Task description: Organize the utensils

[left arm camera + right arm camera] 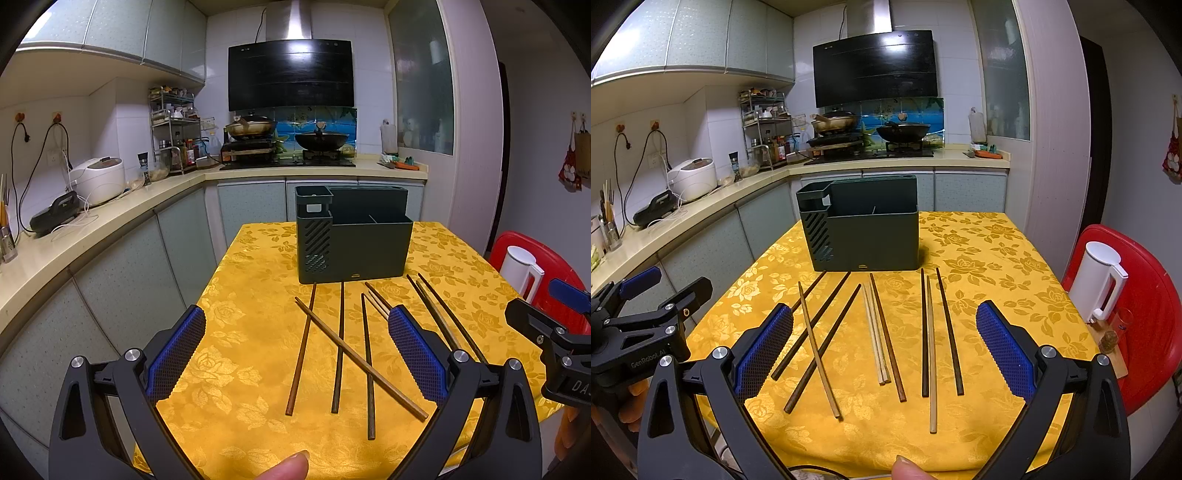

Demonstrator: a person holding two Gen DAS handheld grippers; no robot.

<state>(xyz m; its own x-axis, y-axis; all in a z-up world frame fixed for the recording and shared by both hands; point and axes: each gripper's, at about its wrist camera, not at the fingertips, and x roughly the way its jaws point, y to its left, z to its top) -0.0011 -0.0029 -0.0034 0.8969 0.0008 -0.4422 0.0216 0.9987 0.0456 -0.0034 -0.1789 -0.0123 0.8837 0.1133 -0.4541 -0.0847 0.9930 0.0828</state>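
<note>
Several wooden chopsticks (882,332) lie spread on the yellow floral tablecloth (979,258), dark and pale ones, some crossed at the left (354,354). Behind them stands a dark green utensil holder (864,232) with open compartments; it also shows in the left wrist view (354,236). My left gripper (295,347) is open and empty, above the near part of the table over the left chopsticks. My right gripper (884,343) is open and empty, above the middle chopsticks. Each gripper shows at the edge of the other's view.
A white kettle (1099,280) sits on a red stool (1152,295) right of the table. The kitchen counter (110,221) runs along the left and back, with a rice cooker (98,179), a spice rack and pans on the stove (288,147).
</note>
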